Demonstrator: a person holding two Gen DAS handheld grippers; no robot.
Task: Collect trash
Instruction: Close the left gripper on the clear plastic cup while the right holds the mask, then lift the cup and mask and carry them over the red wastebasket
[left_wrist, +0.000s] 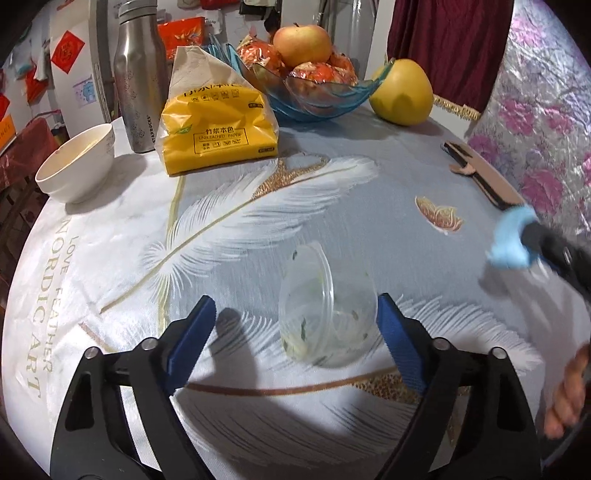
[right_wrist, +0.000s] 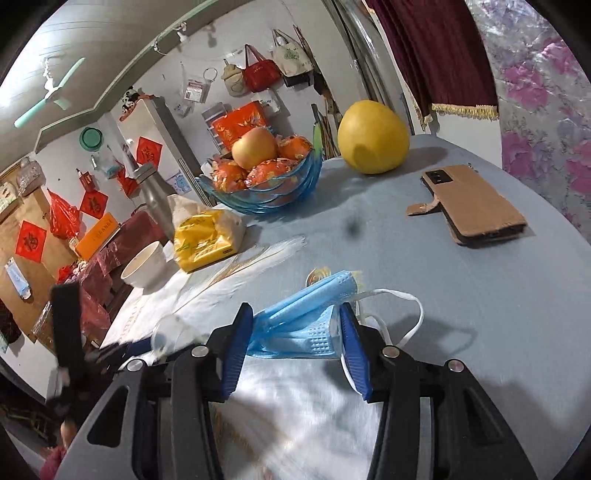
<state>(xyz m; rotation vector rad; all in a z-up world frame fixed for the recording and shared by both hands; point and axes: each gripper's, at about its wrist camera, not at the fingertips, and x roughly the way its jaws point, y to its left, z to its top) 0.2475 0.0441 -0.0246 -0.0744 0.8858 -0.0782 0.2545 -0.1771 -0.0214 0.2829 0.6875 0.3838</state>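
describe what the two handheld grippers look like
Both match: the left gripper and right gripper each have two black plastic arms with triangular cutouts and silver pivot bolts, ending in flat blue ribbed pads. No cables or markings show. No sleeve is visible.

cup (left_wrist: 327, 325): clear glossy plastic | mask (right_wrist: 303, 325): pleated blue cloth | bottle (left_wrist: 136, 77): brushed metal

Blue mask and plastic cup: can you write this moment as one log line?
right gripper: shut on blue mask | left gripper: open around clear plastic cup | cup: on table, not gripped
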